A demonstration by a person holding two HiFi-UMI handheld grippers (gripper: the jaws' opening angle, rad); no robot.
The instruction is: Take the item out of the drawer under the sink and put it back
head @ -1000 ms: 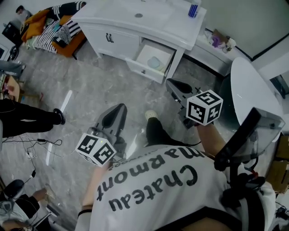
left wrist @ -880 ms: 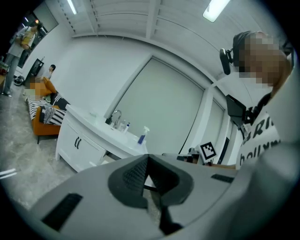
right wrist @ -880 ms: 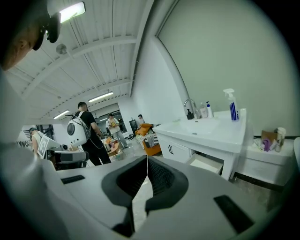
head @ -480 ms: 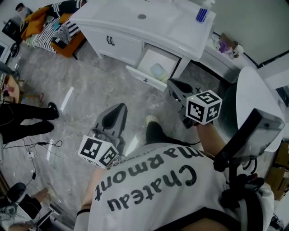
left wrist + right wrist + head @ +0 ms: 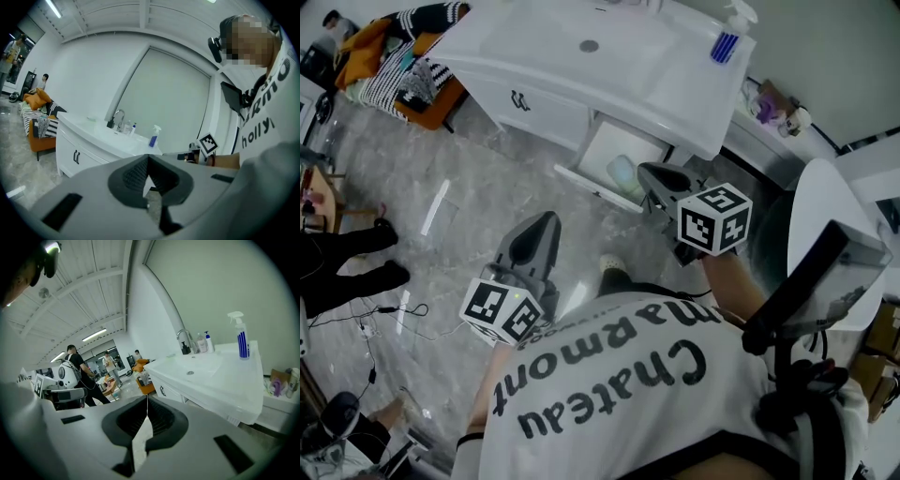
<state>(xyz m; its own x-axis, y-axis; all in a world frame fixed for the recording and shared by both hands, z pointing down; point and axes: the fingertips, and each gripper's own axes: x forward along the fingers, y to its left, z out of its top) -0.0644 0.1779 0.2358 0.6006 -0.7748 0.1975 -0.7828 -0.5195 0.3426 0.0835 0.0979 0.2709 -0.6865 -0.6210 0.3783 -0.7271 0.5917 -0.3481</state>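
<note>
A person in a white shirt (image 5: pixel 619 394) with dark lettering stands on a grey marble floor (image 5: pixel 459 187), seen from above, holding 2 tongs out in front. A white sink cabinet (image 5: pixel 609 66) fills the top of the head view. Under its right half, 1 drawer (image 5: pixel 592 188) stands pulled open. A small pale item (image 5: pixel 622 172) lies inside the drawer, near its front edge and right of the middle.

The left tongs (image 5: pixel 540 231) hang over the bare floor, well apart from the cabinet. In the left gripper view the left tongs (image 5: pixel 148 160) are closed, tips meeting, with nothing between them.

The right tongs (image 5: pixel 660 177) hover near the drawer's right front corner, just beside the item in the head view and not holding it. In the right gripper view the right tongs (image 5: pixel 147 401) are also closed tip to tip and empty.

A spray bottle (image 5: pixel 727 41) with a blue striped label stands at the far right corner of the cabinet top. A tap (image 5: pixel 183 339) and 2 small bottles (image 5: pixel 204 342) stand along the cabinet top's back edge. An orange sofa (image 5: pixel 427 98) with a striped blanket sits beyond the cabinet's left end. A round white table (image 5: pixel 820 225) is at the person's right.
</note>
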